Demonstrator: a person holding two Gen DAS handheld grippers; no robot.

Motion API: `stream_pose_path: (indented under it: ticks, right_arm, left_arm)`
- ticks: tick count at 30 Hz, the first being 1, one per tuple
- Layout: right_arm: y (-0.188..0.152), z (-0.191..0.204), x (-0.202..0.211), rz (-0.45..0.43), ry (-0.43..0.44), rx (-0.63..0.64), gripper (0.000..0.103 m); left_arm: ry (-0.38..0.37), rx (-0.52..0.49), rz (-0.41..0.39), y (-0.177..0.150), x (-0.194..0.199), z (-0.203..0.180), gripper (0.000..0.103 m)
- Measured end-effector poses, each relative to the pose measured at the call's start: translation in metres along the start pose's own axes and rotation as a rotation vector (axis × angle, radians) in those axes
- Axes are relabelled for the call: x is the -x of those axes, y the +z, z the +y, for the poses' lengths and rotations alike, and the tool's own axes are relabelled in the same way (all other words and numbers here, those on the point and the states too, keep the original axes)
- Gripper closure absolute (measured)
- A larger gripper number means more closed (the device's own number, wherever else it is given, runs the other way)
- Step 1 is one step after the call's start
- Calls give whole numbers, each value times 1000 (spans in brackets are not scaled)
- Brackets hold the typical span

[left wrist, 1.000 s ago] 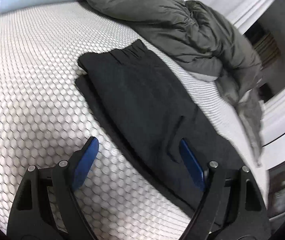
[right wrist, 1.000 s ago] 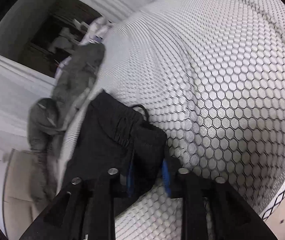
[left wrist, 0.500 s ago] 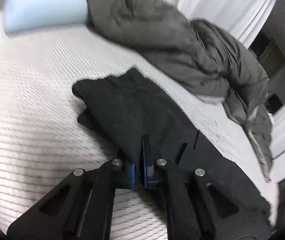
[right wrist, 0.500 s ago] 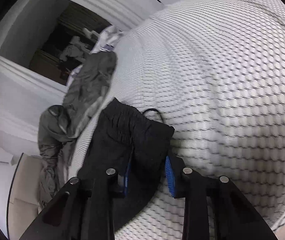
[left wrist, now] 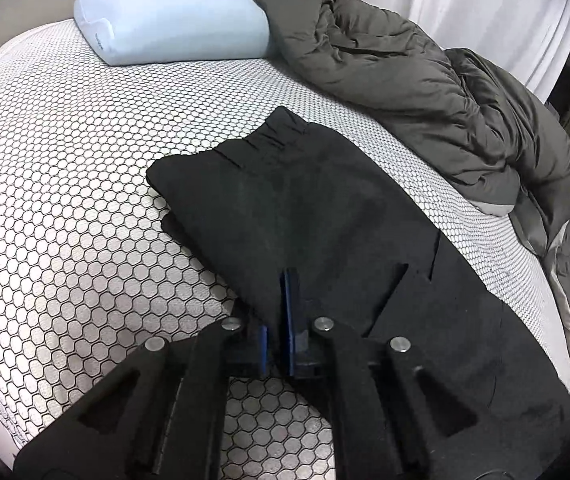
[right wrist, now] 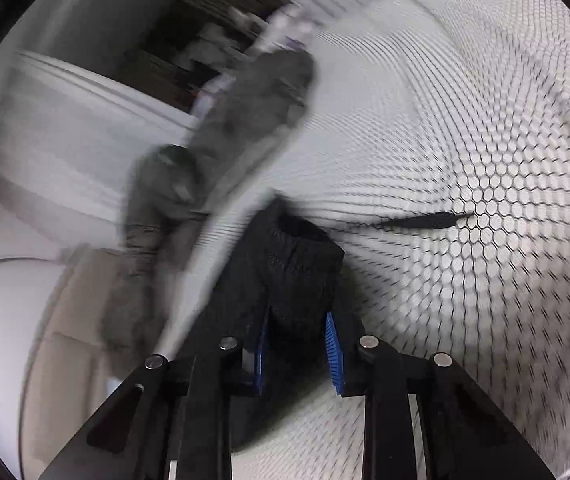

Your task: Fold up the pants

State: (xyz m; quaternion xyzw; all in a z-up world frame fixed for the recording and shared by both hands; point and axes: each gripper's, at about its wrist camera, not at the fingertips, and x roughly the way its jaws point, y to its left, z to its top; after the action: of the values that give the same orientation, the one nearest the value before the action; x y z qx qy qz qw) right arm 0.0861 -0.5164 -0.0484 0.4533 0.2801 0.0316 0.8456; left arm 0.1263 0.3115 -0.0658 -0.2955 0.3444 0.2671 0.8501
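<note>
Black pants lie lengthwise-folded on the bed; left gripper and right gripper jaws both pinch them, crosswise fold remaining.

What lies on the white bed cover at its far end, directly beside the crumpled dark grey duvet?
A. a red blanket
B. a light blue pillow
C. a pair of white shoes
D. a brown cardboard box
B: a light blue pillow lies at the far end of the white hexagon-patterned bed cover, touching the crumpled dark grey duvet.
</note>
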Motion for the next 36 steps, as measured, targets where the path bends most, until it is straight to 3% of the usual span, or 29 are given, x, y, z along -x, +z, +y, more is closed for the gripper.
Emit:
stream_pose_path:
  ticks: [1,4,5,6,7,8,9,13,16,17,19,22,24,26,28,29,31,34,36]
  right_arm:
    - [-5,1,6,-5,7,22,80]
    - [-17,-24,-15,90,-251,28,80]
    - [-19,-33,-24,121,-260,-11,80]
    - [-17,-31,-22,110,-246,-10,80]
    - [-14,-23,-19,86,-227,5,74]
    - [-13,-21,-16,74,-216,4,61]
    - [-12,-20,-13,58,-210,-17,57]
    - [-9,-27,-14,53,-115,-123,56]
    - [-6,-30,-22,42,-52,-167,56]
    - [-5,-27,-29,42,-84,-151,65]
    - [-4,-18,-35,30,-153,-90,78]
    - [1,6,-21,-36,-57,-1,82]
    - [-1,22,-9,-57,-27,54,82]
    - [-2,17,-11,-21,-97,74,82]
    - [-3,-3,-39,92,-263,36,81]
    - [-2,-16,-48,115,-226,-57,80]
    - [2,-22,-41,80,-123,-166,74]
    - [12,1,-24,-60,-115,-97,44]
    - [17,6,-34,-49,-89,-94,43]
  left_arm:
    - [-1,2,3,2,-3,-2,99]
    - [-24,17,27,2,-8,-6,98]
    - [-16,10,24,2,-8,-7,98]
    - [-13,2,21,2,-7,-8,98]
    - [-13,1,21,1,-4,-7,97]
    - [-15,1,20,1,-2,-7,96]
    - [-10,-3,17,2,1,-7,93]
    - [35,-31,-38,2,26,-9,70]
    - [37,-67,-110,2,50,-20,43]
    - [32,-98,-146,1,60,-29,35]
    - [10,-120,-174,1,68,-40,31]
    - [-93,-122,-152,-2,76,-55,30]
    - [-110,-177,-152,-6,79,-71,29]
    - [-131,-218,-137,-11,80,-87,26]
    - [-166,-234,-106,-15,77,-98,25]
    - [-177,-240,-93,-19,77,-103,24]
    - [-207,-253,-66,-29,78,-113,23]
    - [-301,-298,-13,-47,83,-133,20]
    - [-376,-333,32,-62,84,-151,19]
